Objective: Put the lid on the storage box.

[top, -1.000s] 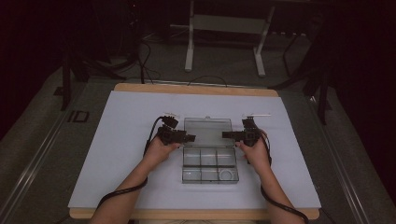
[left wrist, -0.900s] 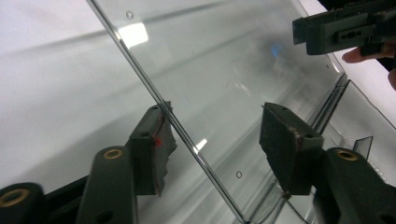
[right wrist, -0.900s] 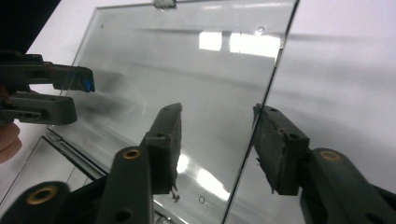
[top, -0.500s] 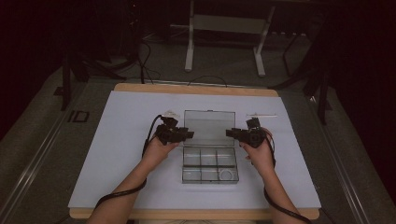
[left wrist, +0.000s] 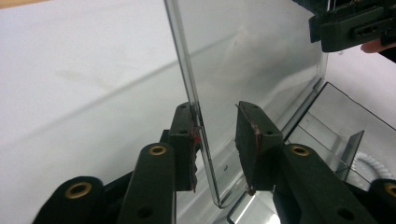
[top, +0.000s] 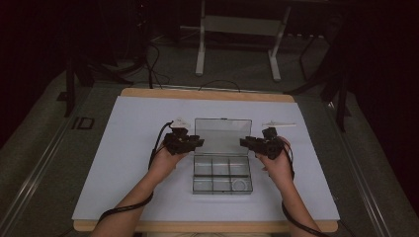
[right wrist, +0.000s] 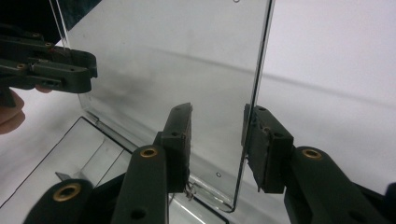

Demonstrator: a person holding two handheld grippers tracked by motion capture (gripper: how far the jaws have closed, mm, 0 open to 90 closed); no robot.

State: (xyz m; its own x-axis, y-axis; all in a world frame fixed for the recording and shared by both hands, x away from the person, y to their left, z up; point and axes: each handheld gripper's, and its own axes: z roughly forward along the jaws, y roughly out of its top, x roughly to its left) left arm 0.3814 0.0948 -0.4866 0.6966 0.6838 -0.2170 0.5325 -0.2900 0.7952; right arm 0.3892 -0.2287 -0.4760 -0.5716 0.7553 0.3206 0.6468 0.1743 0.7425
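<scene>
Straddling the raised lid (top: 222,134) of the clear box (top: 221,191) at mid-table, one side edge each.
Just been closing, left gripper (left wrist: 215,112) and right gripper (right wrist: 217,112), neither clamping yet, lid edge standing between the jaws; pinching evenly, swinging both sides together, avoiding twisting the thin panel.

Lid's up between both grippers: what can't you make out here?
- High view: whether either gripper pinches the lid; too small.
- Left gripper view: far pad contact with the lid; the clear pane blurs the gap.
- Right gripper view: box compartments; cut off by the jaws.
- High view: the white ring; too small.
</scene>
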